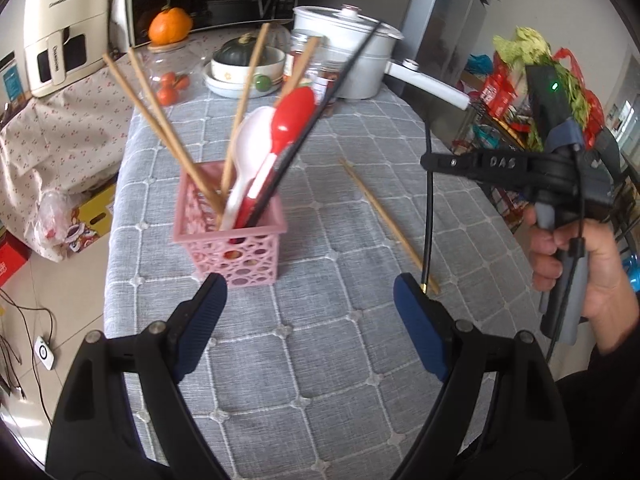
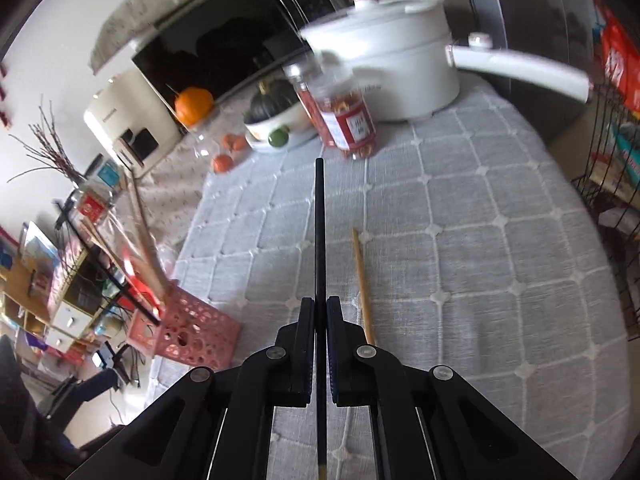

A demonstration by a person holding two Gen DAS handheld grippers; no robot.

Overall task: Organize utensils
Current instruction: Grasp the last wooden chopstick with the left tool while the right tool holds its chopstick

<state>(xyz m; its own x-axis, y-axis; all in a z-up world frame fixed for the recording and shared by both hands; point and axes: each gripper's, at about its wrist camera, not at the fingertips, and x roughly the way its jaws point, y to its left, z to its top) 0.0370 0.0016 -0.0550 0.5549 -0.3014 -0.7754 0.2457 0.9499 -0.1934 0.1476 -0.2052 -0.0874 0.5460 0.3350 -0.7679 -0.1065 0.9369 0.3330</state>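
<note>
A pink perforated basket (image 1: 232, 240) stands on the grey quilted table (image 1: 340, 340) and holds several wooden chopsticks, a white spoon (image 1: 248, 148), a red spoon (image 1: 292, 114) and a black chopstick (image 1: 340, 76). The basket also shows in the right wrist view (image 2: 192, 332). A wooden chopstick (image 1: 384, 220) lies on the cloth to its right, also in the right wrist view (image 2: 362, 284). My left gripper (image 1: 308, 292) is open and empty, just in front of the basket. My right gripper (image 2: 320, 308) is shut on a second black chopstick (image 2: 320, 216), held above the table; the chopstick hangs down below it in the left wrist view (image 1: 428, 208).
At the table's far end stand a white pot with a long handle (image 1: 352, 48), a red-labelled jar (image 2: 344, 116), a bowl with a green squash (image 1: 244, 60) and a clear jar with an orange on top (image 1: 170, 26). A wire rack with groceries (image 1: 520, 92) stands to the right.
</note>
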